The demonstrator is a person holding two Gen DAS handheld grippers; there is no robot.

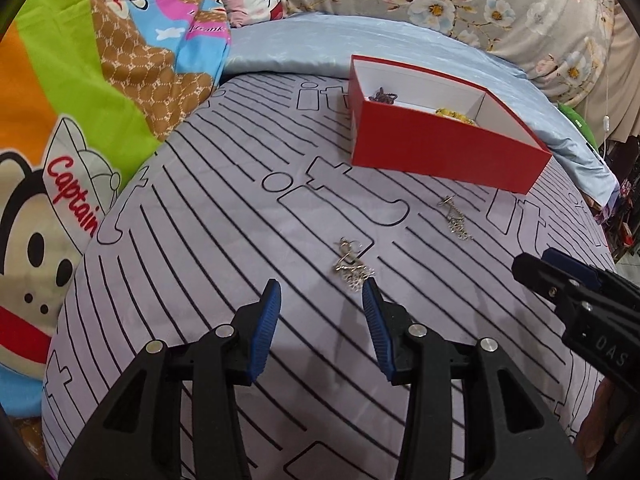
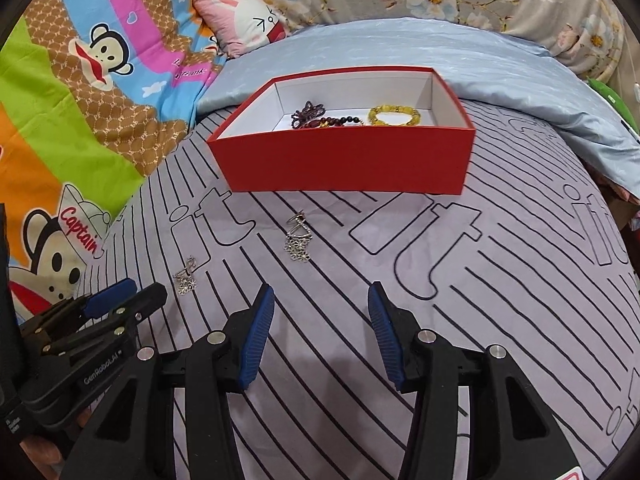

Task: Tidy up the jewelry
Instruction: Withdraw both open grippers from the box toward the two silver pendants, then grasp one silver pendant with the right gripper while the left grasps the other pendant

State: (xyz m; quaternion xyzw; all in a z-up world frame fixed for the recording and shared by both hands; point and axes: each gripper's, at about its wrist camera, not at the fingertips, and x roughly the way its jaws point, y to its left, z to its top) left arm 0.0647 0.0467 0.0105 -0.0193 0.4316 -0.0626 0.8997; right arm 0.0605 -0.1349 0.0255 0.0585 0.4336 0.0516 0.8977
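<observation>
Left gripper [image 1: 322, 300] with jaws apart, nothing between them. Silver earring [image 1: 351, 264] just ahead of the tips, slightly toward the right finger, long axis roughly along the pointing line. Right gripper [image 2: 321, 306] also apart and empty; second earring [image 2: 298, 240] ahead and a little to its left. Each earring nearest its own gripper. Behind both, red box [image 2: 344, 160] holding bead bracelets [image 2: 394, 115]. Underneath, striped grey bedsheet [image 2: 500, 280]; around it a cartoon blanket [image 1: 80, 120] and floral bedding [image 1: 500, 4].

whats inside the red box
Inside the red box: a yellow bead bracelet, a dark purple bead strand and a red-and-black bead strand. The front wall hides the nearer floor.
</observation>
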